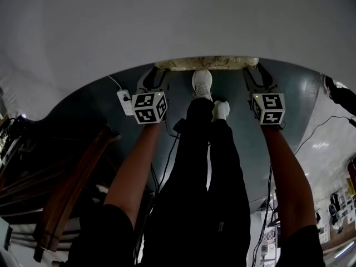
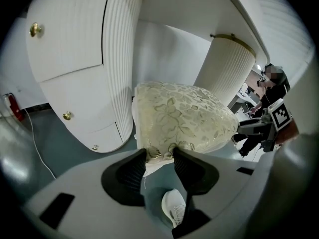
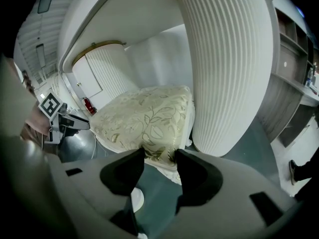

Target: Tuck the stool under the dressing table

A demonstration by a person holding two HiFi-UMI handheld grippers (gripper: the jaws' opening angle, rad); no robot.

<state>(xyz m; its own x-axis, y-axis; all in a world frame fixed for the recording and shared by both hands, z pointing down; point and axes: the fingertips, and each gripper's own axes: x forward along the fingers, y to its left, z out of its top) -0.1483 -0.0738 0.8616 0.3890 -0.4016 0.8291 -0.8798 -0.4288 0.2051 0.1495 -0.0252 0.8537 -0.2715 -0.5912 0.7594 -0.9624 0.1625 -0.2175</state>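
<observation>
Gripping the stool [image 2: 184, 118] by its near hem with the left hand-held gripper [image 2: 159, 156]. Closed down to a narrow gap there, with cream leaf-patterned fabric and white trim pinched between the dark pads and touching both. Gripping the same cushion at its other near corner with the right hand-held gripper [image 3: 159, 158], likewise narrowed onto the hem, fabric against both inner faces.

Sitting in the knee space of the dressing table [image 1: 167, 21], on a dark teal floor [image 1: 300, 110]. Flanked in the left gripper view by a ribbed white pedestal [image 2: 119, 68] at centre left and a second ribbed pedestal [image 2: 229, 68] at upper right, with the underside of the tabletop above. Close beside the second pedestal, apart from the first.

In the head view, showing only as a thin cream strip at top centre, just past the curved edge of the white tabletop filling the upper half of the frame. Held there from both ends, bare forearms running down to the lower edge.

Just below that strip, a white shoe [image 1: 202, 82] between the two hand-held grippers; lower and to the right, a second white shoe [image 1: 221, 110]. Beside the left one on the floor, a white power strip [image 1: 123, 100]. On the drawer fronts at the upper left of the left gripper view, gold knobs [image 2: 35, 30]. At lower left of the head view, dark wooden furniture [image 1: 72, 188].
</observation>
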